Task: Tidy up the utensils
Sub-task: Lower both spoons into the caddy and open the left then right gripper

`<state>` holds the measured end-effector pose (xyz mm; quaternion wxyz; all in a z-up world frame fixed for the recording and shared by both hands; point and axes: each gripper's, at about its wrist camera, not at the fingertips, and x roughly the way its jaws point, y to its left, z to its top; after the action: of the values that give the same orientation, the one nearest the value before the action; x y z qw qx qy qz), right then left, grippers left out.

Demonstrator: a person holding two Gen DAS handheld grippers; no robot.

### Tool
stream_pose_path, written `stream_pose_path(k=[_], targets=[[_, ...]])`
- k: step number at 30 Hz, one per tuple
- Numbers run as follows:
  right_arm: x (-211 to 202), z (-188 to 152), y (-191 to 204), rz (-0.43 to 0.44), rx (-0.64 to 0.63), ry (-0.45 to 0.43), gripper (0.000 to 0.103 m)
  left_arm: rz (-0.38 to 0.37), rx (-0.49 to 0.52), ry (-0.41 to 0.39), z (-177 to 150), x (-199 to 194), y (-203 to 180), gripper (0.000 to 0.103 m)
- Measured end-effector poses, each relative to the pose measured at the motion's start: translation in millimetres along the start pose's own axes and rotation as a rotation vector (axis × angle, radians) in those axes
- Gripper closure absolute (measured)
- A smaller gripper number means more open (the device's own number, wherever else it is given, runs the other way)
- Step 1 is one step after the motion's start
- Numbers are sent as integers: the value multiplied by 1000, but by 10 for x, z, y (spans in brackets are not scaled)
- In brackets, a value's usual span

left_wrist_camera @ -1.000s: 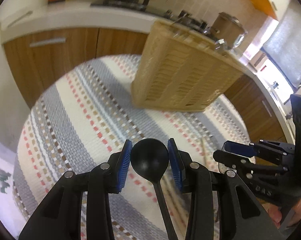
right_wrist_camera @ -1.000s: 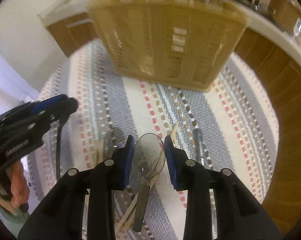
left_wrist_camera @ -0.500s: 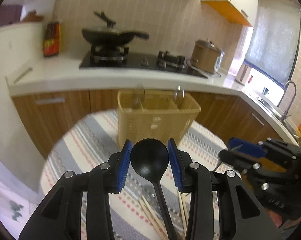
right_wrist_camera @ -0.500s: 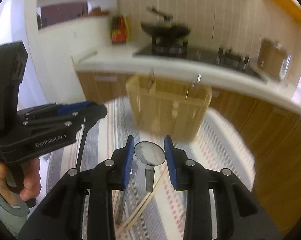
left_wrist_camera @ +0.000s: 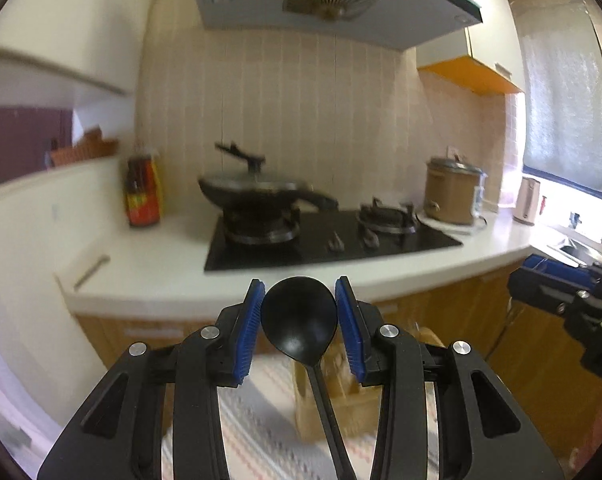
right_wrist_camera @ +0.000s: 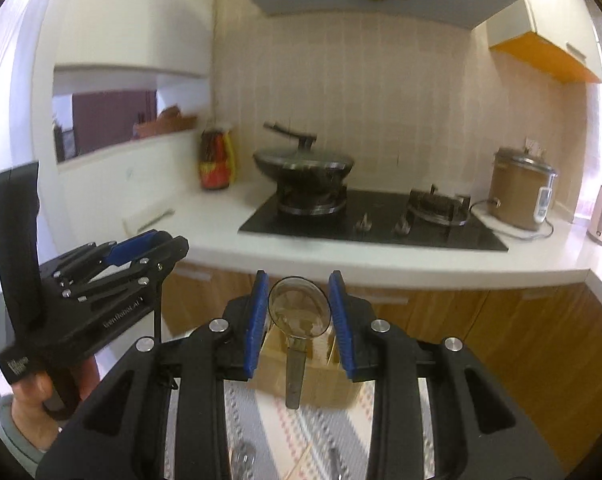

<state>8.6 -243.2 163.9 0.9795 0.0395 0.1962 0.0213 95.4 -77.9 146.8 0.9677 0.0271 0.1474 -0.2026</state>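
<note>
Currently both grippers are raised level, the left gripper (left_wrist_camera: 299, 312) pinching a black spoon (left_wrist_camera: 299, 318) by its bowl and the right gripper (right_wrist_camera: 298, 310) a metal spoon (right_wrist_camera: 299, 312), handles hanging down toward the wicker basket (right_wrist_camera: 313, 384) just below the jaws, the right seemingly nearer.

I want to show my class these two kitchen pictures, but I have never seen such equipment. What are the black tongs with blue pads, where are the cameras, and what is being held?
A person holds two hand-operated grippers, each carrying a camera that looks along its fingers. One picture comes from the left gripper, shut on a black spoon. The other comes from the right gripper, shut on a metal spoon. Below both sits a tan utensil basket on a striped tablecloth. Behind is a stove with a wok.
</note>
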Motion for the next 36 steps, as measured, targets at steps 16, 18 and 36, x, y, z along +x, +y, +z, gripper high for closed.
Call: stream_pose_path(k=[16, 18, 36], targets=[[790, -80, -401, -6, 54, -22, 75, 60, 24, -108, -299, 906, -48, 68], [885, -141, -400, 0, 58, 0, 75, 55, 24, -99, -354, 972, -64, 68], [802, -313, -465, 13, 92, 82, 74, -34, -57, 11, -482, 815, 129, 54]])
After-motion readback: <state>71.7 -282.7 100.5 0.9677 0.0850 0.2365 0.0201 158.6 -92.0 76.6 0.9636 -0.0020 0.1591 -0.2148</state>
